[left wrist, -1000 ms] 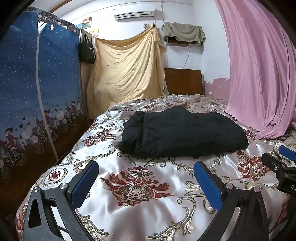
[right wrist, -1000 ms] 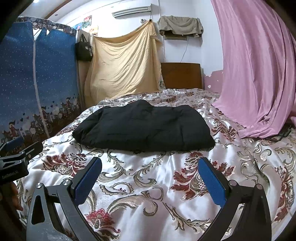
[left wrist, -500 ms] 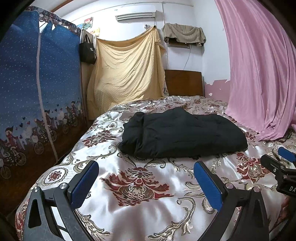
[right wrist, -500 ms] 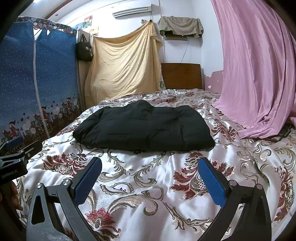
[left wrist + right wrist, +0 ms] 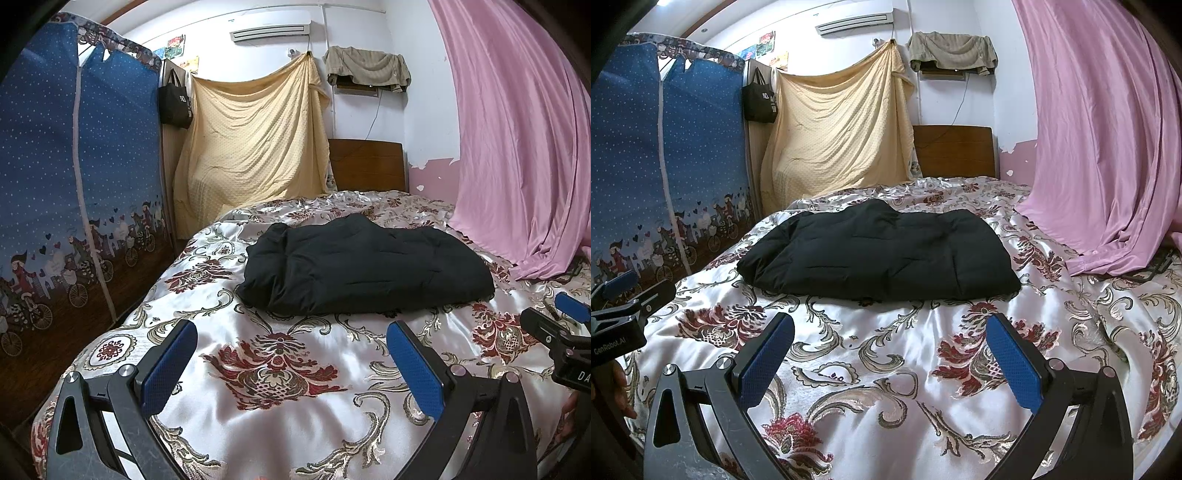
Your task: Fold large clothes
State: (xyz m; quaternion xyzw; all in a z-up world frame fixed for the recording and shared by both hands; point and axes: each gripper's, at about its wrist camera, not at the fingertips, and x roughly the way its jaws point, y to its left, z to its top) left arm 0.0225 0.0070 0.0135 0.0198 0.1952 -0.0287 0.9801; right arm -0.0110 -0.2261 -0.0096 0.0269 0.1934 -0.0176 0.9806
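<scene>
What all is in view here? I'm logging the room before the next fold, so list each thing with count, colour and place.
jacket: one, black, folded, lying on the middle of the bed
bedspread: one, silvery with red and gold flowers, covering the bed
headboard: one, brown wood, far end of the bed
curtain: one, pink, right side, its hem resting on the bed
sheet: one, pale yellow, hung across the far wall
wardrobe: one, blue fabric with dots, left side
bag: one, black, hanging beside the wardrobe
air conditioner: one, white, high on the wall
towel: one, khaki, draped high on the wall
left gripper: open, above the near bedspread
right gripper: open, above the near bedspread
</scene>
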